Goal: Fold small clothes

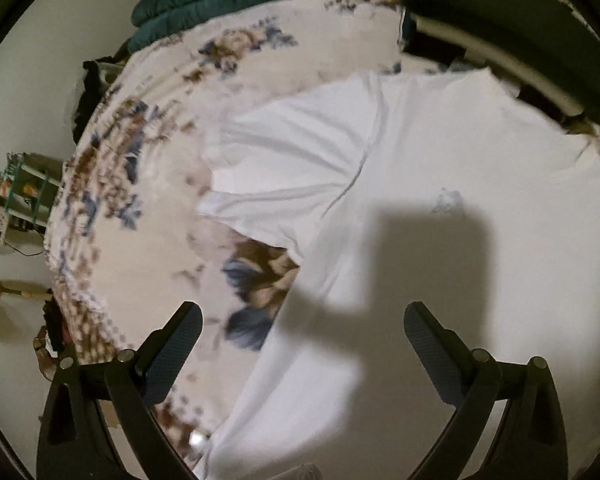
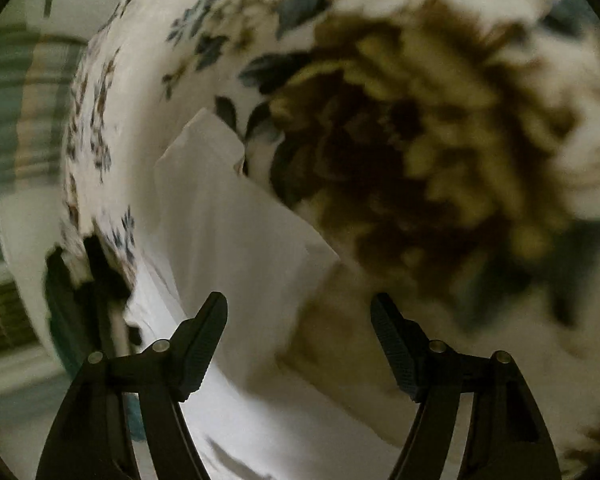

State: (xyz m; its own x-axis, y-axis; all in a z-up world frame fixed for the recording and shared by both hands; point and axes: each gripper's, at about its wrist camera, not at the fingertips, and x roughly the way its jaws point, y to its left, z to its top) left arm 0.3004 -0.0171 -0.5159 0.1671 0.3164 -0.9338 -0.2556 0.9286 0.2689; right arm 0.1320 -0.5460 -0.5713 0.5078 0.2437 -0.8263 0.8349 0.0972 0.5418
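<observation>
Both pairs of fingers, left fingers [image 1: 302,330] and right fingers [image 2: 299,318], are hanging wide apart and gripping nothing, poised to take edges. The white t-shirt [image 1: 440,184] is lying spread flat on the floral bedspread [image 1: 160,200], ready for folding.
</observation>
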